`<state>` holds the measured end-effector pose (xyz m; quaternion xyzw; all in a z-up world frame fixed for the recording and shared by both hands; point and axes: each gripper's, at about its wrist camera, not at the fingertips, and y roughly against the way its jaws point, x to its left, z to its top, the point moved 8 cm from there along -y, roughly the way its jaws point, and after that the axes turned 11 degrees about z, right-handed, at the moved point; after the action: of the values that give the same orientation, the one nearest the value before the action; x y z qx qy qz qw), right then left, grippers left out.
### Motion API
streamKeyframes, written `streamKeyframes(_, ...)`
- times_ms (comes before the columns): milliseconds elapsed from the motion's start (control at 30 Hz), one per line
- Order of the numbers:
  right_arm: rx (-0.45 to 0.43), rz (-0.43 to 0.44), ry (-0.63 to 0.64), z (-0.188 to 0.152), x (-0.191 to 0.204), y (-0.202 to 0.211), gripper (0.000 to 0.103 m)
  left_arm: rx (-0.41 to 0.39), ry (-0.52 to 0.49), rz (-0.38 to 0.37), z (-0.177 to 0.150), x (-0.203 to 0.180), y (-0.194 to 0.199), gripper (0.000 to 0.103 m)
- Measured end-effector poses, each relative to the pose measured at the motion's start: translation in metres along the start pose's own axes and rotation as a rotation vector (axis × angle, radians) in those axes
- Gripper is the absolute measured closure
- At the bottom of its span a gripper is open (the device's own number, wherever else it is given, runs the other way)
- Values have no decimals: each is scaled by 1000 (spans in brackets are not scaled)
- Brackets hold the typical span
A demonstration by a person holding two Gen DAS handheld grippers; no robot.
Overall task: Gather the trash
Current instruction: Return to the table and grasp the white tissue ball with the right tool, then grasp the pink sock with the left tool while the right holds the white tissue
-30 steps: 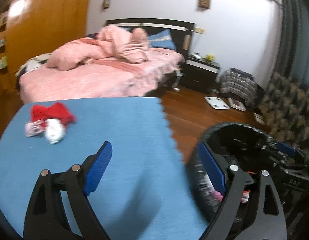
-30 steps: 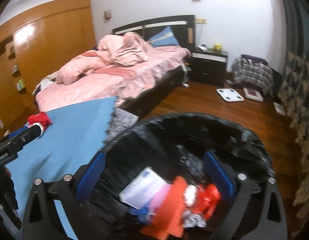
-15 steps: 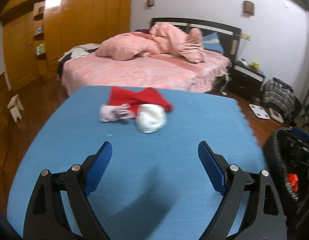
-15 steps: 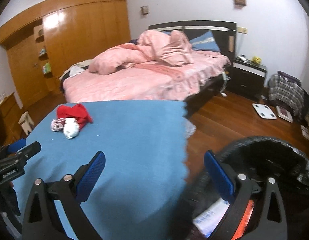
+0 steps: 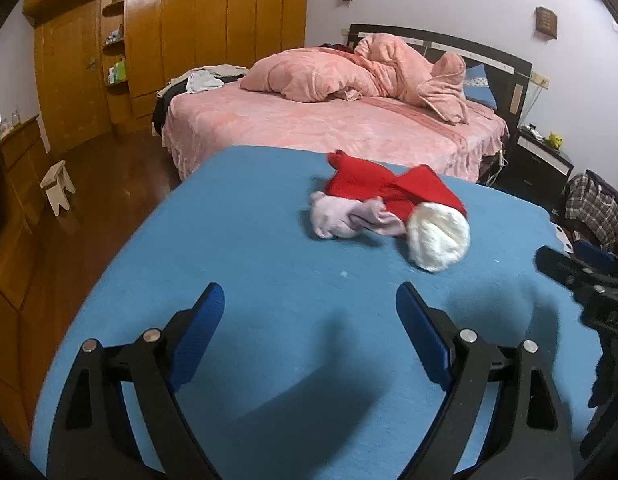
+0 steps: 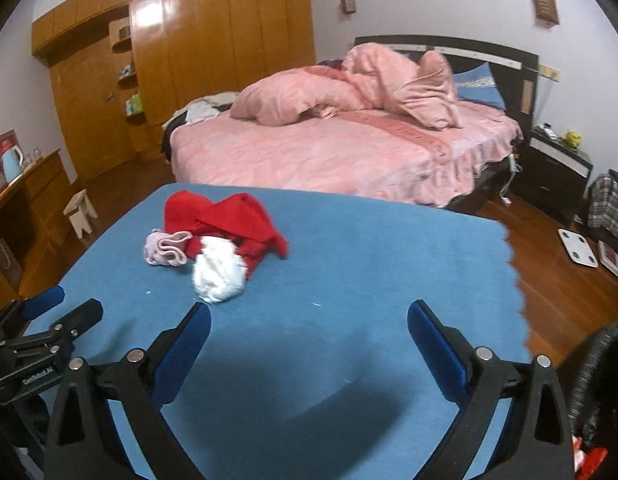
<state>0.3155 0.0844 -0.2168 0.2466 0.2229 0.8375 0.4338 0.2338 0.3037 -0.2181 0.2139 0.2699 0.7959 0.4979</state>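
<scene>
Both claws, left (image 5: 309, 304) and right (image 6: 309, 322), gape empty. Approach wad (image 5: 437, 238) mid-bench (image 5: 237, 248) low; pinch only white.

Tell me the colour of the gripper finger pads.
Blue pads on black fingers, clearest in the right wrist view.

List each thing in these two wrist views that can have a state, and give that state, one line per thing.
left gripper: open, empty, above the blue mat
right gripper: open, empty
red cloth: crumpled on the mat
pink cloth: bunched, touching the red cloth
white wad: crumpled, against the red cloth
trash bin: black-lined, mostly out of frame
quilt: heaped on the bed
</scene>
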Motion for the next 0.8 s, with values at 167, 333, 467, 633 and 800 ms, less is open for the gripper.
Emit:
streamKeyframes(167, 27, 13, -6, 4, 15, -32, 8, 0, -10, 1, 9, 8, -13, 18)
streamKeyframes(333, 49, 18, 4, 4, 28, -55, 10, 33, -12, 1, 9, 18, -35, 18)
streamKeyframes(467, 74, 29, 12, 5, 38, -72, 17, 60, 20, -13, 8, 24, -43, 18)
streamKeyframes(633, 129, 69, 19, 1, 45, -87, 48, 88, 34, -23, 5, 27, -49, 18)
streamKeyframes(800, 139, 128, 33, -3, 53, -88, 67, 110, 36, -34, 3, 25, -53, 19)
